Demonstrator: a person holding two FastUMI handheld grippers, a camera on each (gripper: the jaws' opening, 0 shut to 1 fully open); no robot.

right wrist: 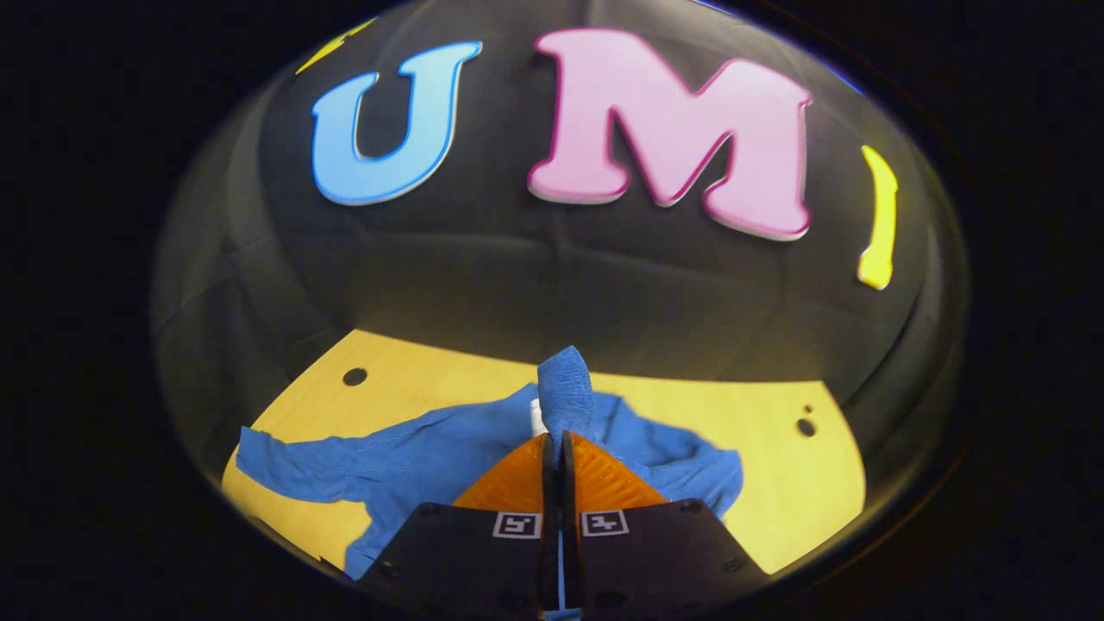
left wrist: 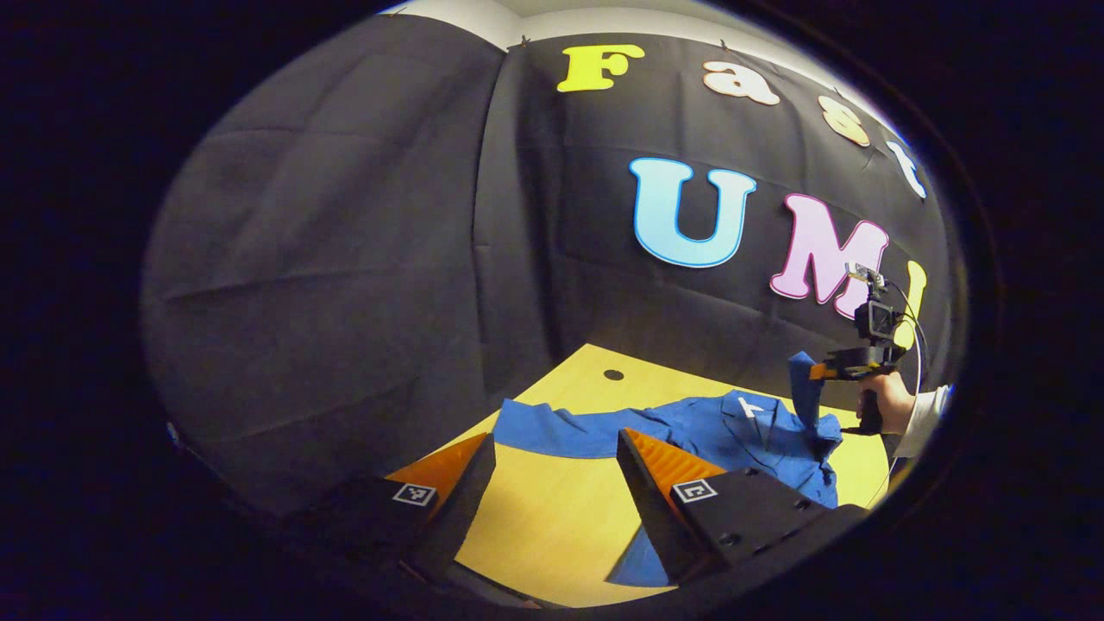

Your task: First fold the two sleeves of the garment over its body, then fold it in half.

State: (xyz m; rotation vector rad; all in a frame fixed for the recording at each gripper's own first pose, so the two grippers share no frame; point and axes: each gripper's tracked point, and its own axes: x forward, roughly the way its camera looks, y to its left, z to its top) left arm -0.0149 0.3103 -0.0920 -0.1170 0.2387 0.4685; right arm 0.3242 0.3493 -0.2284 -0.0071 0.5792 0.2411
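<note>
Currently, progress: first sleeve fold is under way, judging from the cloth lifted in one gripper; nothing looks finished yet.

Garment: a blue long-sleeved garment [right wrist: 431,457] lies spread on the yellow wooden bench [right wrist: 776,448], its body rumpled near the middle.

Near sleeve: one blue sleeve [right wrist: 565,392] is pinched and raised above the body, its end standing up past the fingertips in the right gripper view.

Far sleeve: the other sleeve [right wrist: 293,470] lies stretched flat along the bench, out to the side and not folded.

Right gripper: the right gripper [right wrist: 557,453] has its jaws closed tight on the raised sleeve, both fingers pressing the cloth. In the left gripper view it appears farther off, held by a hand [left wrist: 893,405] in a white cuff, with the sleeve hanging from it.

Left gripper: the left gripper [left wrist: 556,466] hovers low over the bench with its jaws spread wide and nothing between them; the flat part of the garment lies just beyond its fingers.

Left to do: lay the raised sleeve across the body, fold the flat sleeve over likewise, then fold the garment in half.

Likely snag: the body is bunched under the raised sleeve, so it may need smoothing for a neat fold.
</note>
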